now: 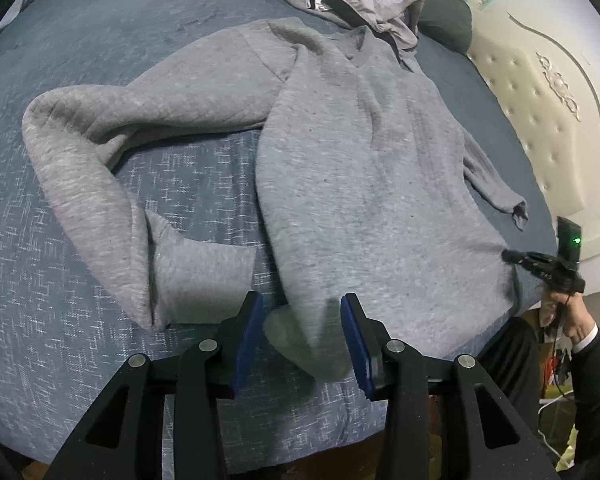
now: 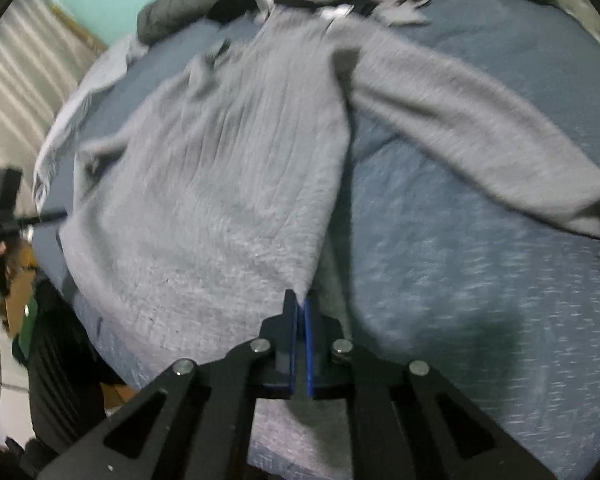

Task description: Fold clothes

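A grey sweater (image 1: 372, 184) is spread on the bed (image 1: 100, 60), its hem pinched by closed right tongs (image 2: 300, 308) and straddled by open left tongs (image 1: 302, 320); folding likely requires lifting the hem.

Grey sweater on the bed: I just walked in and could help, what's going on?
A person holds a gripper at each hem corner of the grey sweater, spread flat on the blue bedspread. The right gripper is shut on its corner. The left gripper has its jaws apart around a bunched hem fold; whether they press it is unclear. No fold is made yet.
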A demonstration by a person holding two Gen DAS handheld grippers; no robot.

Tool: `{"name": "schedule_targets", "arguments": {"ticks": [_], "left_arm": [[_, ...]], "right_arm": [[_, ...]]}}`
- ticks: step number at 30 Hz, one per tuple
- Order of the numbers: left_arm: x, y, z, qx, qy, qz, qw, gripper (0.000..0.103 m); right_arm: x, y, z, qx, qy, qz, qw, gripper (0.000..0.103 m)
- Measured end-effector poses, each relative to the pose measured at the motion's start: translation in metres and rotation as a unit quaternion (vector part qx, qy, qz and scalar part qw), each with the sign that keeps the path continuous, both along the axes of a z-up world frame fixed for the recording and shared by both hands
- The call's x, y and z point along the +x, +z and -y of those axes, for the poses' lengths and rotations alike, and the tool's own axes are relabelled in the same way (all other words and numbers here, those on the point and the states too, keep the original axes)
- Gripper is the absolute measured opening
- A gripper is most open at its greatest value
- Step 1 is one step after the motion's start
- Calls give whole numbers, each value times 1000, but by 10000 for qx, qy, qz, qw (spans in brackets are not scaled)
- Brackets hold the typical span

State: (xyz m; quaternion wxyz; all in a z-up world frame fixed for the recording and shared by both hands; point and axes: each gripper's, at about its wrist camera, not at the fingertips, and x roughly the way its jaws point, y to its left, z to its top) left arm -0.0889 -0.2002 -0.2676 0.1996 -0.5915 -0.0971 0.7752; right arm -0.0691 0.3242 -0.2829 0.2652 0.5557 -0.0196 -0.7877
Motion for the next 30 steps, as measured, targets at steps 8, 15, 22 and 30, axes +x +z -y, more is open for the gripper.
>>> {"name": "schedule_targets", "arguments": {"ticks": [8,15,22,30], "left_arm": [[3,-12,-16,132,-236,62,9996,44],[16,-29,-60,-349,-1100,91,9933,45],[19,-28,-63,-632,-1305,-102,9894,50],[10,-53,-69,-589,-1327,50,9894,49]], "right_arm": [[-16,28,-59,-72,-801,-306,9963,2],[-14,25,-53,-11,-692,-245,9973,2],[-11,20,-57,-28,-674,-163,9976,2],[-8,22,-52,-32,-625,-142,9979,2]]}}
